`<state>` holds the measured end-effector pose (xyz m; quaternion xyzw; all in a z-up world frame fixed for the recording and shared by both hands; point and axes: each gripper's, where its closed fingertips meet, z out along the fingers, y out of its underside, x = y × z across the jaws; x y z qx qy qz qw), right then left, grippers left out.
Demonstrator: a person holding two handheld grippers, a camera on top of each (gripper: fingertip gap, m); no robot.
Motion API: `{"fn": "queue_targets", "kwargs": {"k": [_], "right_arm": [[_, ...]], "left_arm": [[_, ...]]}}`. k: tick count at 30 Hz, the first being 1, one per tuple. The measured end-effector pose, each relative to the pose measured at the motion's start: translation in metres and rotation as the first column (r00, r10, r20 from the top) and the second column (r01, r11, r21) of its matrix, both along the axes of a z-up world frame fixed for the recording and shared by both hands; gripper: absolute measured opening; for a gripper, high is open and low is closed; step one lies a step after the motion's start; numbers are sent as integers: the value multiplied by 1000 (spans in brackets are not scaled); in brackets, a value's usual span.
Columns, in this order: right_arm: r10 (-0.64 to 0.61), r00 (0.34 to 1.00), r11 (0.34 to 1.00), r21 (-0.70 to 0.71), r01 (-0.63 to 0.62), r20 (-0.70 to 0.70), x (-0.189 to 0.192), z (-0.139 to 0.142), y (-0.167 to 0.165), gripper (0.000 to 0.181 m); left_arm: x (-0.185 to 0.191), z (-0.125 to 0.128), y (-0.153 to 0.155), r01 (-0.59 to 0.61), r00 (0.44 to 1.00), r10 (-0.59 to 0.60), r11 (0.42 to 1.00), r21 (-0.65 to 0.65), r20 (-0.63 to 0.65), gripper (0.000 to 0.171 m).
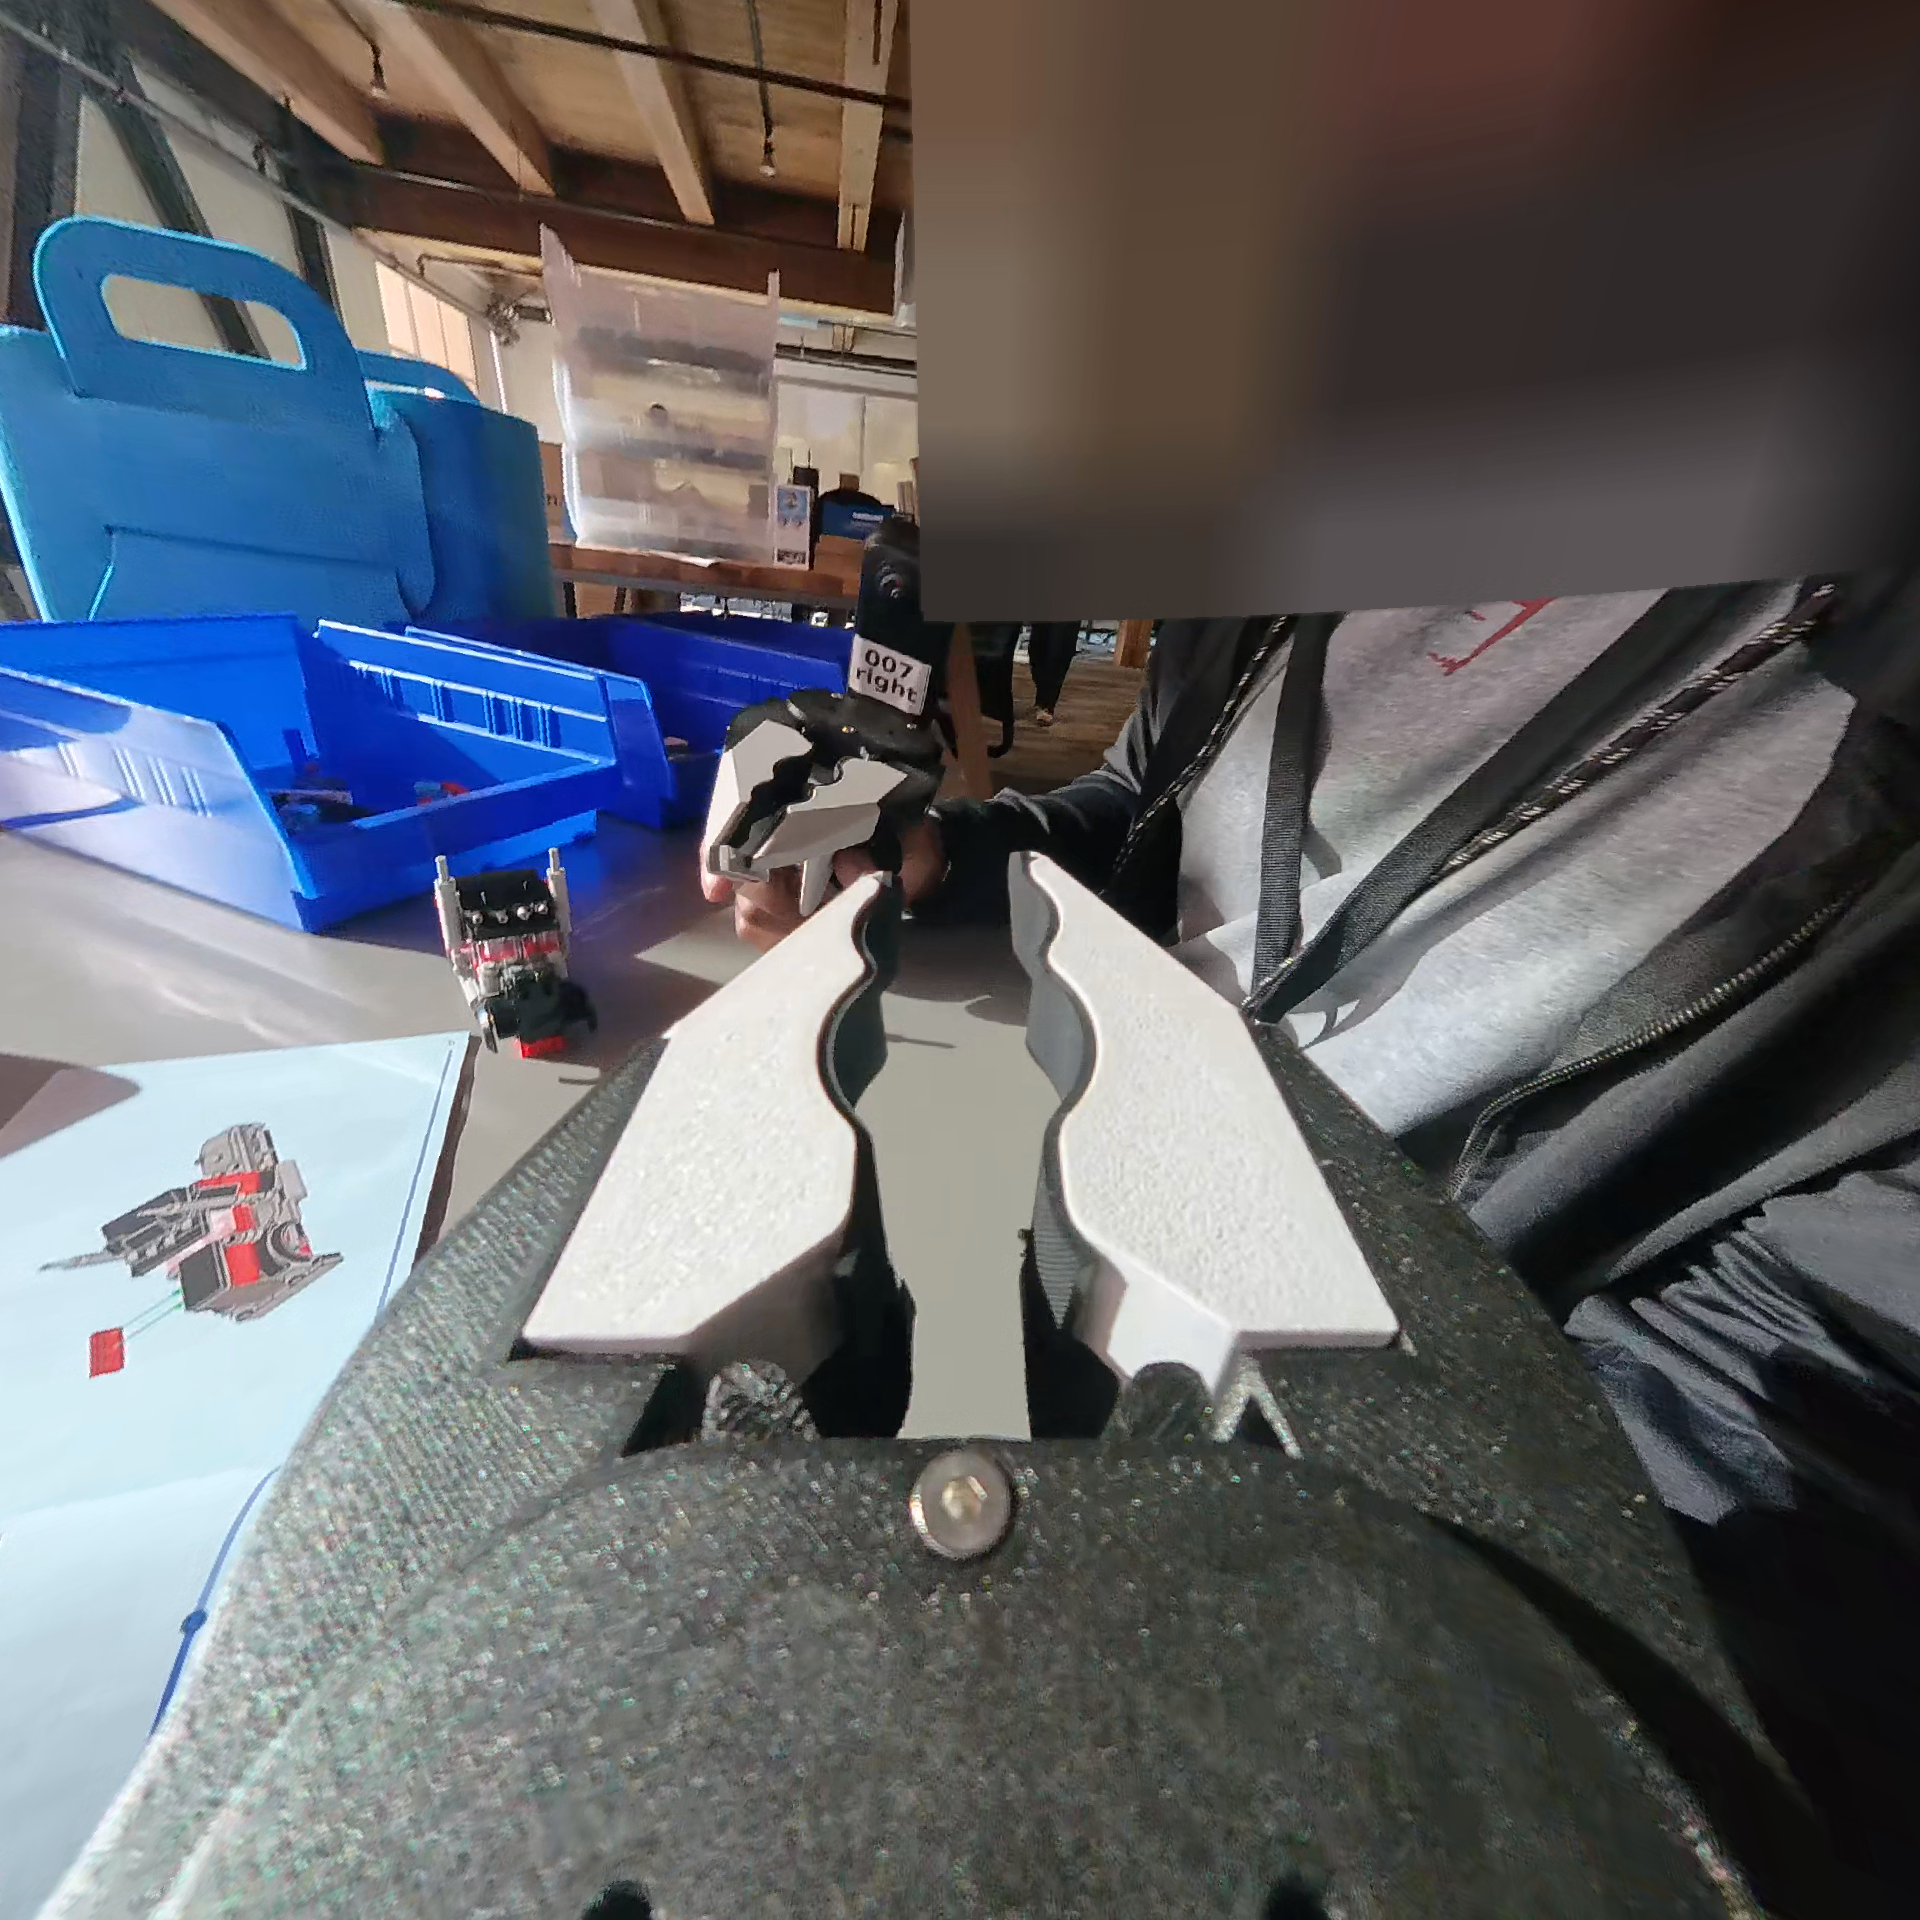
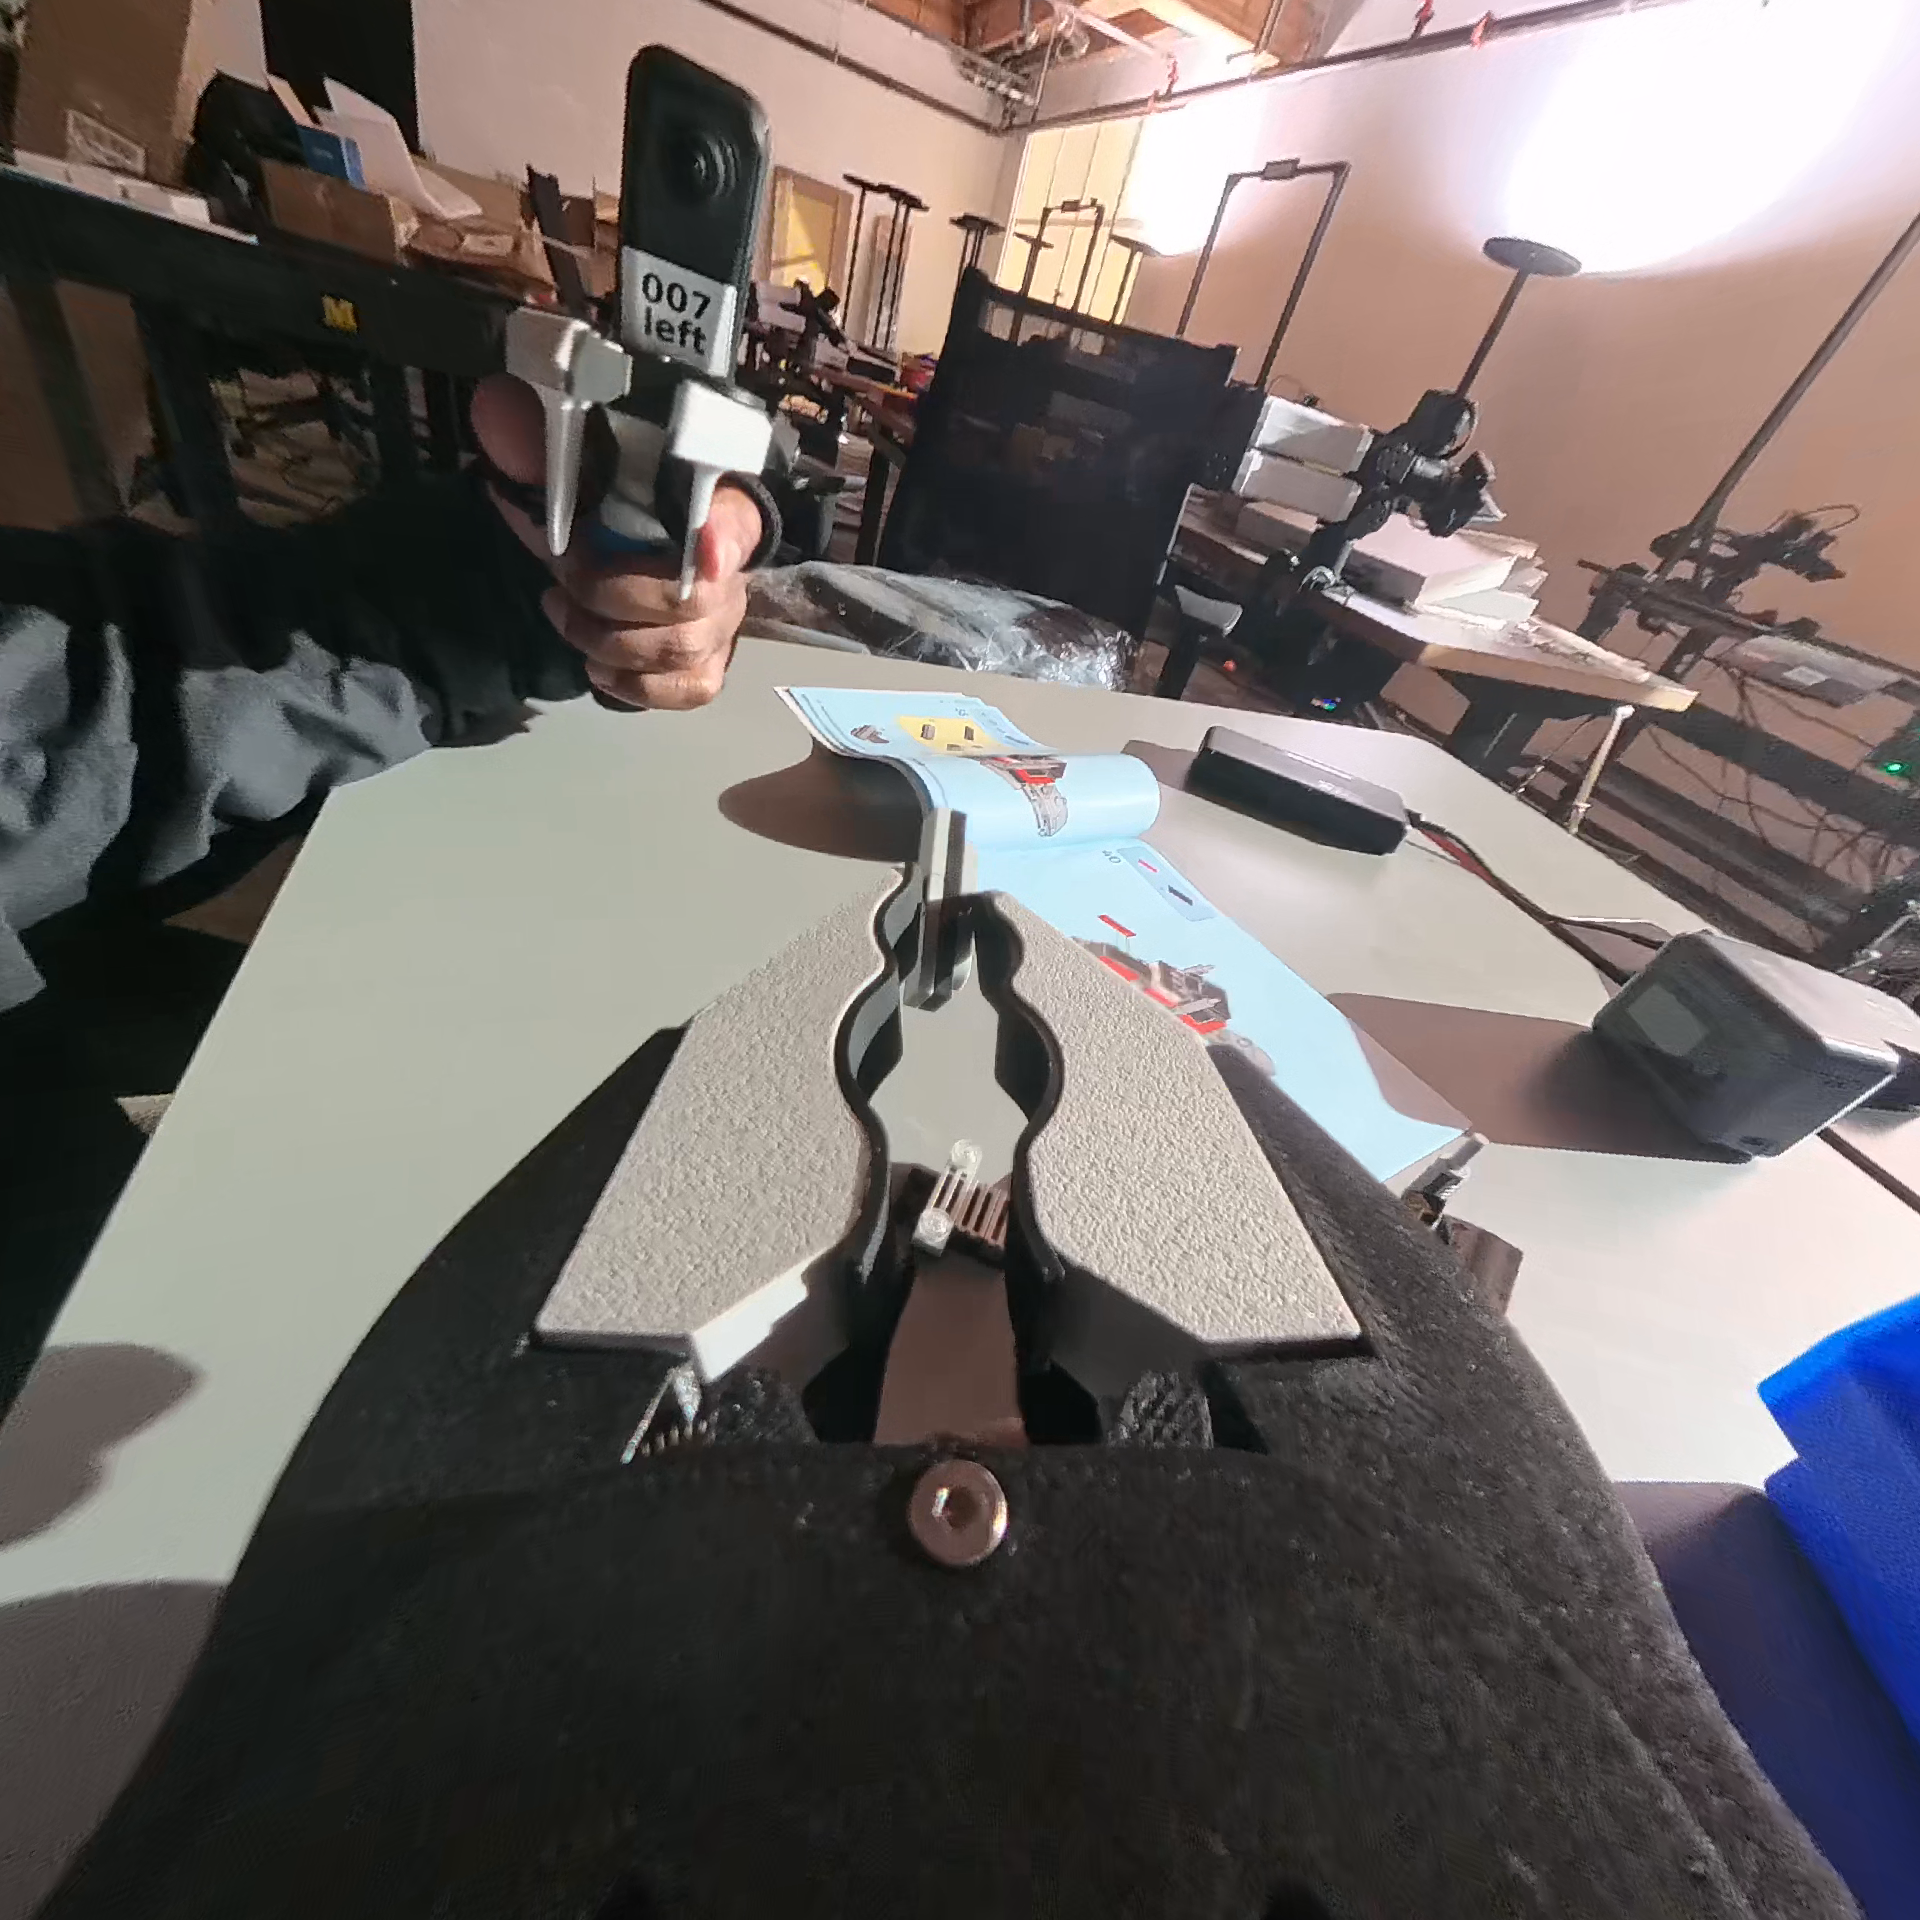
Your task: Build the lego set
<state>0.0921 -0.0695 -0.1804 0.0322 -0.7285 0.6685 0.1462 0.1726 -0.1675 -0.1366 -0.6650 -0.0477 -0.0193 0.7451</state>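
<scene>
A small black, red and grey lego model stands on the grey table, left of my left gripper. That gripper is open, empty and held above the table. My right gripper is shut on a thin grey lego piece that stands upright between its tips. Part of the model shows below, through the gap between its fingers. The right gripper also shows in the left wrist view, held in a hand beyond the left one. The left gripper shows open in the right wrist view.
A light blue instruction booklet lies open by the model and also shows in the right wrist view. Blue parts bins stand behind the model. A flat black device and a black box sit on the table's far side. A person's torso is close. The grippers' ends are close to 15 cm from one another.
</scene>
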Motion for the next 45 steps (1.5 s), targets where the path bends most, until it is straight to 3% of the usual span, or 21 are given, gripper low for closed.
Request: {"fn": "queue_targets", "kwargs": {"k": [10, 27, 32, 40, 43, 45], "right_arm": [[-43, 999, 995, -94, 41, -16, -4, 12, 9, 11], [-41, 999, 995, -96, 39, -18, -5, 12, -1, 11], [45, 990, 988, -153, -24, 134, -2, 20, -13, 12], [168, 953, 985, -84, -151, 250, -6, 27, -38, 12], [188, 911, 981, -121, -154, 366, -13, 25, -37, 11], [212, 862, 975, -163, -152, 461, -14, 23, -32, 11]], "left_arm": [[-12, 43, -13, -23, 992, 46, 981, 193, -116, 24], [-37, 31, -28, -177, 982, 183, 977, 123, -41, 18], [-35, 24, -22, -163, 985, 166, 984, 78, -36, 16], [-46, 26, 1, -164, 986, 163, 983, 77, 15, 16], [-76, 28, 20, -264, 962, 252, 957, 119, 106, 16], [-93, 15, 40, -322, 937, 300, 940, 110, 181, 16]]}}
